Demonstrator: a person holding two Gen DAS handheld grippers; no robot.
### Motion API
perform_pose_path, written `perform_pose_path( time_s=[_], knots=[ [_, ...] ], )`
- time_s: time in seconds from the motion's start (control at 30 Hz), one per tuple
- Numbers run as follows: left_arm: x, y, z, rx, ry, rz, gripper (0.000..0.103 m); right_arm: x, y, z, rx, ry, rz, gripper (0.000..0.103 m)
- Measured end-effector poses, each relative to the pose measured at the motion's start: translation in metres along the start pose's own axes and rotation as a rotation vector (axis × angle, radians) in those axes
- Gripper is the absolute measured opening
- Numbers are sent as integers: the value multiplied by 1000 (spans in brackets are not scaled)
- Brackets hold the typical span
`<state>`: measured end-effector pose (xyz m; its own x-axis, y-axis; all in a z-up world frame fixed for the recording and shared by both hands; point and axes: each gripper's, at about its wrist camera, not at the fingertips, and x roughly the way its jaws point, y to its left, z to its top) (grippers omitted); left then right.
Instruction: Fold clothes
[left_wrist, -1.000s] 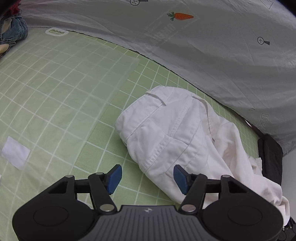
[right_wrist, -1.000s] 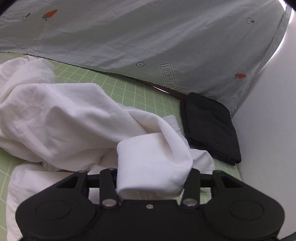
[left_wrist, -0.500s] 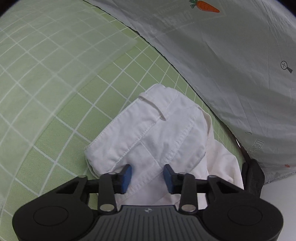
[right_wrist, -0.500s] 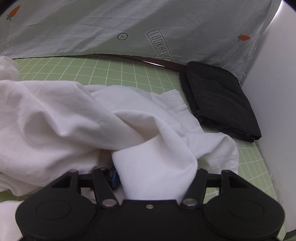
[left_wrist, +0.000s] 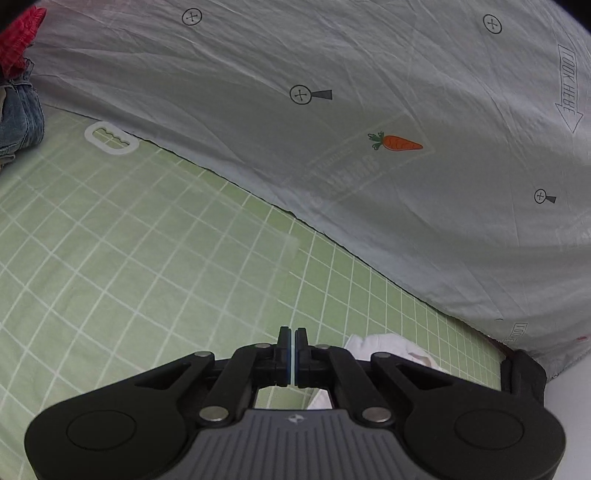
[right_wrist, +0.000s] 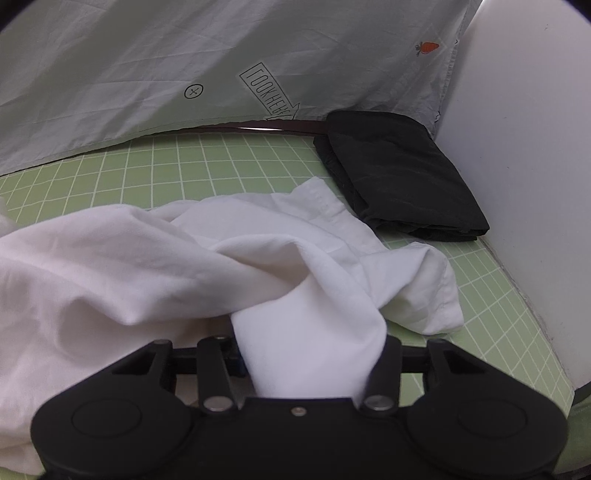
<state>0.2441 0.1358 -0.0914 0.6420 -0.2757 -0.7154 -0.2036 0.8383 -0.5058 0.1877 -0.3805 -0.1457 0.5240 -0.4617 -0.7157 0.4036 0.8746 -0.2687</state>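
Note:
A crumpled white garment (right_wrist: 155, 266) lies on the green grid mat (right_wrist: 207, 170). In the right wrist view a fold of it drapes over my right gripper (right_wrist: 310, 362) and hides the fingertips, so the jaws cannot be read. In the left wrist view my left gripper (left_wrist: 291, 354) is shut, pads pressed together with only a thin pale line between them, above the mat (left_wrist: 122, 258). A small part of the white garment (left_wrist: 384, 345) shows just right of and behind its fingers.
A folded black garment (right_wrist: 399, 173) lies at the mat's far right, by a white wall (right_wrist: 524, 155). A grey printed sheet (left_wrist: 369, 129) hangs along the back. Blue denim and red cloth (left_wrist: 18, 110) sit far left. A white oval tag (left_wrist: 110, 138) lies on the mat.
My left gripper closed from open and swung up off the white garment, which dropped almost out of its view. The right gripper's view shifted slightly right, cloth still draped over it.

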Motion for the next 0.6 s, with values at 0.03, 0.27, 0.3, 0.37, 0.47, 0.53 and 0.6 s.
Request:
perform_pose_path(
  time_s=[0.03, 0.27, 0.3, 0.37, 0.47, 0.53, 0.6],
  knots=[
    [5, 2, -3, 3, 20, -5, 1, -2, 0, -1, 12, 3, -10, 47],
    [36, 17, -40, -135, 120, -100, 70, -10, -10, -13, 62, 22, -14, 51],
    [40, 19, -45, -167, 126, -120, 78, -10, -12, -15, 70, 25, -9, 52],
    [46, 19, -53, -209, 138, -167, 80, -9, -15, -18, 83, 32, 0, 54],
    [60, 15, -66, -215, 185, -157, 88, -6, -15, -21, 73, 40, 5, 60],
    [68, 10, -73, -195, 204, -110, 88, 0, -14, -21, 63, 51, -4, 69],
    [75, 6, -79, -196, 220, -92, 88, 6, -19, -21, 86, 68, -20, 86]
  ],
)
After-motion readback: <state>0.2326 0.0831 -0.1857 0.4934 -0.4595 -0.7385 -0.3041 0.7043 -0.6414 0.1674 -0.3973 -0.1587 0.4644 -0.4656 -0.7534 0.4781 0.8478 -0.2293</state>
